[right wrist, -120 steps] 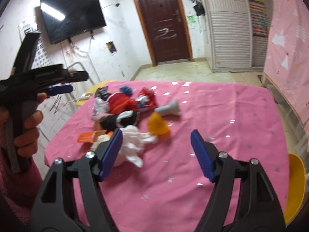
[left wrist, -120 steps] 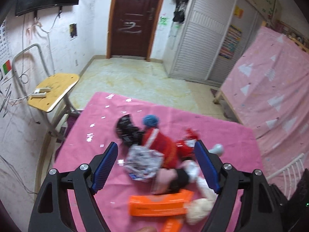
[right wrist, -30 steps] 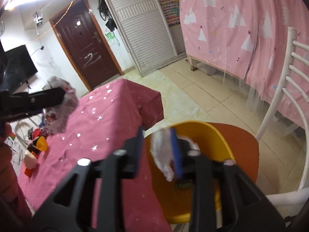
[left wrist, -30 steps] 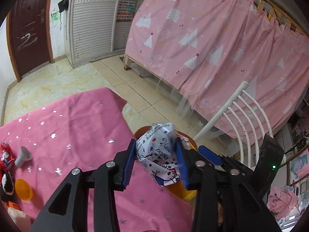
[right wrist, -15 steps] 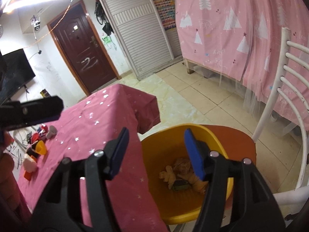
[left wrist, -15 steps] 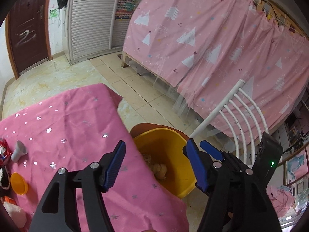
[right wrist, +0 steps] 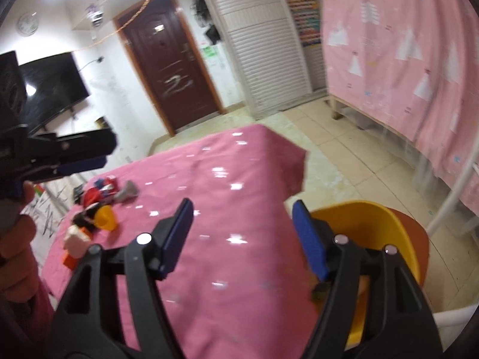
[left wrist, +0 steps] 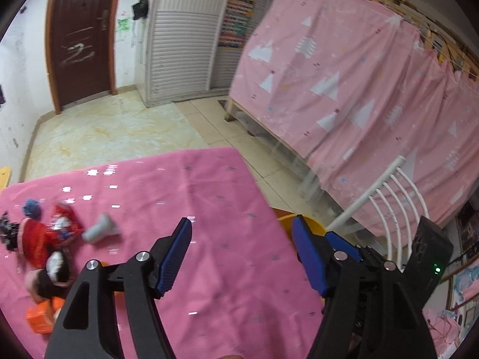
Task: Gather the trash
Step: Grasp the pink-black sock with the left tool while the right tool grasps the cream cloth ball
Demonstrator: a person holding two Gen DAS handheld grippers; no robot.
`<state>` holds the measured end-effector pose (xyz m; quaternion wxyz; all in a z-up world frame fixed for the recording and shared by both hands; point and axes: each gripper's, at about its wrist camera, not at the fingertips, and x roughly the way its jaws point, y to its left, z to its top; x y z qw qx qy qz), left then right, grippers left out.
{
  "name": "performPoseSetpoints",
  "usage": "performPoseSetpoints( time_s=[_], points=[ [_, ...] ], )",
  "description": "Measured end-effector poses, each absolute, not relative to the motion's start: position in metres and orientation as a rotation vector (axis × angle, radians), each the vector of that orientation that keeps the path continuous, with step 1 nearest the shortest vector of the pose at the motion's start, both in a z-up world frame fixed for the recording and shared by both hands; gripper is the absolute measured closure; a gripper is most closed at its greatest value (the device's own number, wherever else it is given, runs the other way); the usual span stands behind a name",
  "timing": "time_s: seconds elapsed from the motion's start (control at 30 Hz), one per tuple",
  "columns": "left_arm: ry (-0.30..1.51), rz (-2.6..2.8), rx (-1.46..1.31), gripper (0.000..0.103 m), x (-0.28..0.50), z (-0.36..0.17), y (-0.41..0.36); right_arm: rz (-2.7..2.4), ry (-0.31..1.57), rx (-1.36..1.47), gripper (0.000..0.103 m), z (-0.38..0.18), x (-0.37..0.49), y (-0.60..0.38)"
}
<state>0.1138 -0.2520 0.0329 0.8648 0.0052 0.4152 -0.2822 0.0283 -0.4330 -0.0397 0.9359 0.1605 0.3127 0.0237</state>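
Two claws, left claw (left wrist: 241,240) and right claw (right wrist: 242,221), both just opened wide, nothing between. One yellow bin (right wrist: 374,224) beside table (right wrist: 239,269). One trash pile (left wrist: 45,245) far left; grey cup (left wrist: 100,232) lying, mouth rightward.

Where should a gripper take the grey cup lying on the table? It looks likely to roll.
Grip the grey cup across its narrow body, not the flared rim. It lies on its side on the pink tablecloth, so come from above with fingers either side.

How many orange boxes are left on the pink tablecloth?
1 for sure: an orange box at the near left end of the trash pile, in front of the black and white wrapper. Others may be hidden under the pile.
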Motion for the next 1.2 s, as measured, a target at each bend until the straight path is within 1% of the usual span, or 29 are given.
performPoseSetpoints(
  time_s=[0.13,0.57,0.7,0.9,1.13,1.2],
  points=[
    [0.854,-0.514,-0.01,0.038,0.124,0.036,-0.21,0.133,0.653,0.275,0.037,-0.033,0.041,-0.392],
    [0.863,-0.323,-0.083,0.037,0.158,0.024,-0.09,0.343,0.733,0.161,0.037,-0.033,0.063,-0.282],
    [0.879,-0.297,-0.087,0.037,0.167,0.019,-0.063,0.384,0.752,0.145,0.032,-0.033,0.066,-0.261],
    [0.913,-0.298,-0.094,0.037,0.164,0.003,-0.027,0.449,0.78,0.115,0.032,-0.034,0.067,-0.229],
    [0.908,-0.403,-0.04,0.025,0.137,-0.01,0.002,0.515,0.815,0.089,0.032,-0.037,0.069,-0.203],
    [0.897,-0.43,0.007,0.025,0.128,-0.013,0.008,0.524,0.826,0.081,0.032,-0.04,0.071,-0.197]
  ],
)
